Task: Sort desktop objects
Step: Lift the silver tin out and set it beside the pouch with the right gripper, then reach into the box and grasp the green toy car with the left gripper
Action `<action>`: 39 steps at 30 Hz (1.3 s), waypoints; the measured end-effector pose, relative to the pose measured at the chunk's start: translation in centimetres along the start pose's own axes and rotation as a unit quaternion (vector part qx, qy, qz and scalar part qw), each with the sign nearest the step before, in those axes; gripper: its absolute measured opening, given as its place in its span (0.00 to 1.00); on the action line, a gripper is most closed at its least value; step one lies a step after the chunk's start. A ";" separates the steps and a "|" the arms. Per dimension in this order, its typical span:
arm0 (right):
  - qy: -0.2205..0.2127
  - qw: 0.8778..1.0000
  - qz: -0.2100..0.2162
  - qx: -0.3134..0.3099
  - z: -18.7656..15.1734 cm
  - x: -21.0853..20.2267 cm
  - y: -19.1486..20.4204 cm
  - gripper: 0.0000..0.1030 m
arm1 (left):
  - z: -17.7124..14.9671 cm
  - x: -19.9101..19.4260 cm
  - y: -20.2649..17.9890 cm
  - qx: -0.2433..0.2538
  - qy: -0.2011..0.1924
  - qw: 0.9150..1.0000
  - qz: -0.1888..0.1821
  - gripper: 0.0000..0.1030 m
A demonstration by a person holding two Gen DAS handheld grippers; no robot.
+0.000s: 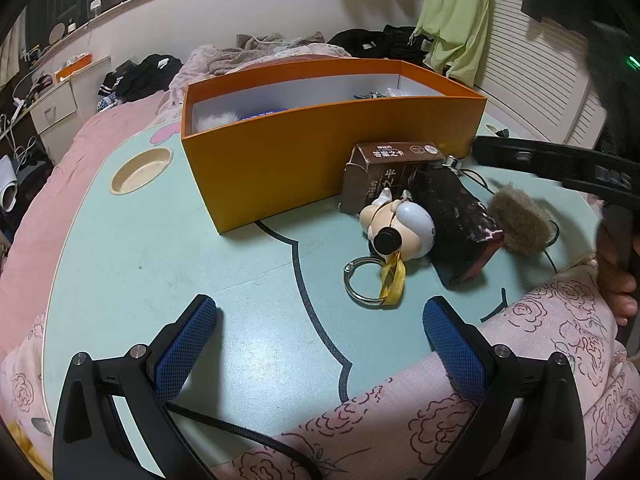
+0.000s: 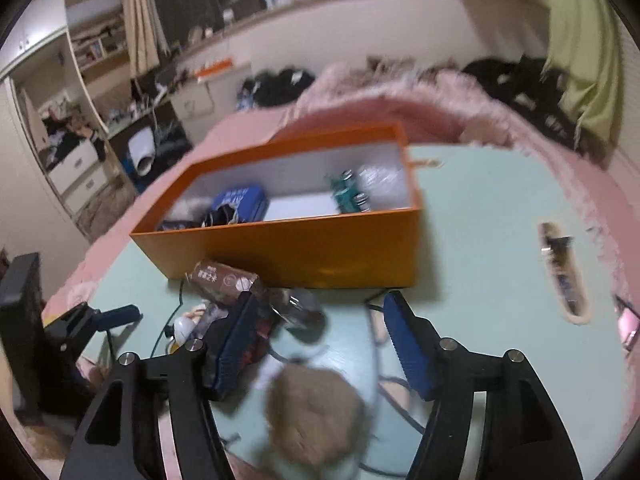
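Note:
An open orange box (image 1: 304,160) stands on the pale green table (image 1: 180,272); it also shows in the right wrist view (image 2: 304,252), holding a blue pack (image 2: 240,202) and small items. In front of it lie a brown carton (image 1: 384,176), a white pig keychain (image 1: 400,228) with a metal ring (image 1: 362,282), a dark pouch (image 1: 460,224) and a brown fur ball (image 1: 518,218). My left gripper (image 1: 320,320) is open and empty, short of the keychain. My right gripper (image 2: 318,328) is open above the fur ball (image 2: 312,416) and a small clear item (image 2: 300,312).
A round cup hollow (image 1: 142,170) sits in the table at the left. A slot (image 2: 564,272) is cut in the table at the right. A thin black cable (image 1: 548,256) runs by the fur ball. Pink floral fabric (image 1: 520,360) covers the near edge. A pink bed with clothes lies behind.

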State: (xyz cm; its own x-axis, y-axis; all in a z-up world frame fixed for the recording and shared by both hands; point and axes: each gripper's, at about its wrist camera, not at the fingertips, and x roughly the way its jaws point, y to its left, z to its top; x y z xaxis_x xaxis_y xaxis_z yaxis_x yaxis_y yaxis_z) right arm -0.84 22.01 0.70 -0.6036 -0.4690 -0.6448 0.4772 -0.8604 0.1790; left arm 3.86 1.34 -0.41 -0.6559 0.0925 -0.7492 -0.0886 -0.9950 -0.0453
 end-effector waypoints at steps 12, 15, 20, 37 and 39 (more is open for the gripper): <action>-0.009 0.992 -0.114 -0.057 -4.7 -0.7 -1.5 0.67 | 0.0 0.0 -0.1 0.001 0.000 1.000 0.001 1.00; -0.003 0.990 -0.117 -0.075 -4.4 0.0 -0.7 0.70 | -0.1 -0.1 -0.1 0.002 0.000 1.000 0.001 1.00; 0.014 0.990 -0.102 -0.097 -3.5 1.3 0.1 0.76 | -0.2 -0.1 0.0 0.001 0.000 1.000 0.001 1.00; 0.017 0.994 -0.085 -0.061 -3.7 1.4 -1.2 0.97 | 0.0 -0.7 1.9 -0.052 0.011 0.999 -0.006 1.00; 0.017 0.994 -0.085 -0.061 -3.7 1.4 -1.2 0.98 | 0.6 -1.4 1.8 -0.061 0.008 0.998 -0.005 1.00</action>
State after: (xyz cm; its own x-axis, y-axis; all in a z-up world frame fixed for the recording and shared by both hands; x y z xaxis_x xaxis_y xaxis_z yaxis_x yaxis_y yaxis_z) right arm 0.15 23.09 -3.19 -0.6615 -0.3100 -0.6829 0.4454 -0.8950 -0.0251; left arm 4.20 -0.56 0.93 -0.6432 0.1020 -0.7589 -0.0017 -0.9913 -0.1318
